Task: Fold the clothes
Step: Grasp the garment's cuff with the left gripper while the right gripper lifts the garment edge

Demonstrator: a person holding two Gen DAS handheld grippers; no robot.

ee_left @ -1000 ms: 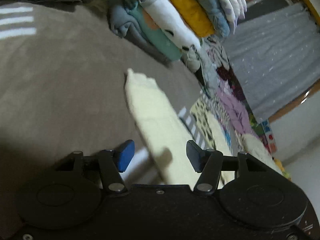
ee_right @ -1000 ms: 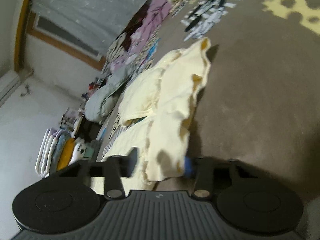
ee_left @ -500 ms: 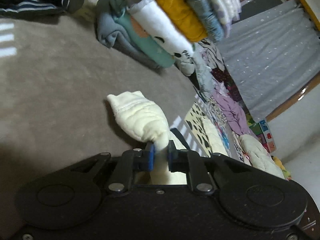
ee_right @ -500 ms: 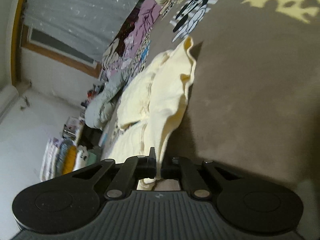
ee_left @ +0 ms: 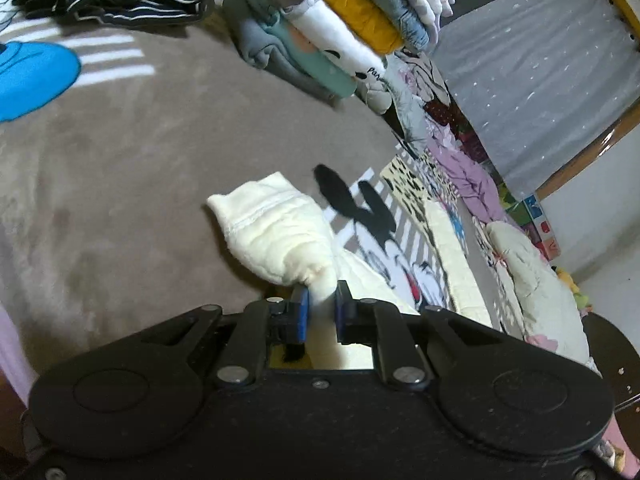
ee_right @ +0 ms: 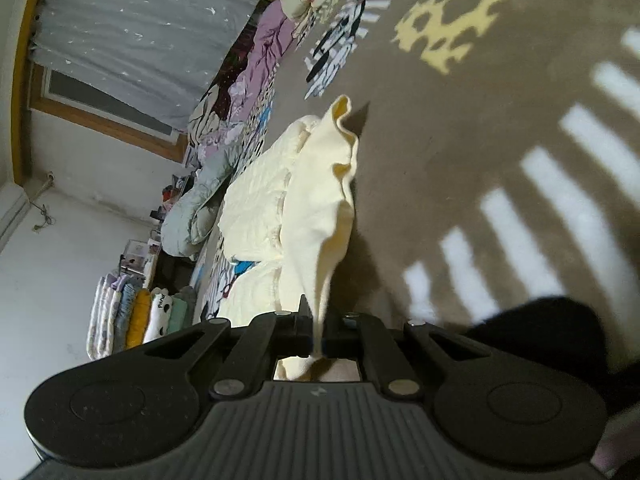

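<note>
With both jaws pinched tight on the cream garment (ee_left: 280, 240), my left gripper (ee_left: 320, 314) holds a bunched hem end and my right gripper (ee_right: 318, 328) holds a thin ruffled edge, the rest of the cloth lying on the brown blanket (ee_left: 120, 160) short of the folded stack (ee_left: 352, 28). To fold well, I judge both ends should rise level and taut, then travel over the garment together so the edges meet square, without dragging the blanket.

Black tongs (ee_left: 320, 306) with blue pads (ee_left: 303, 312), silver pivot screws, ribbed grey housing on the right
</note>
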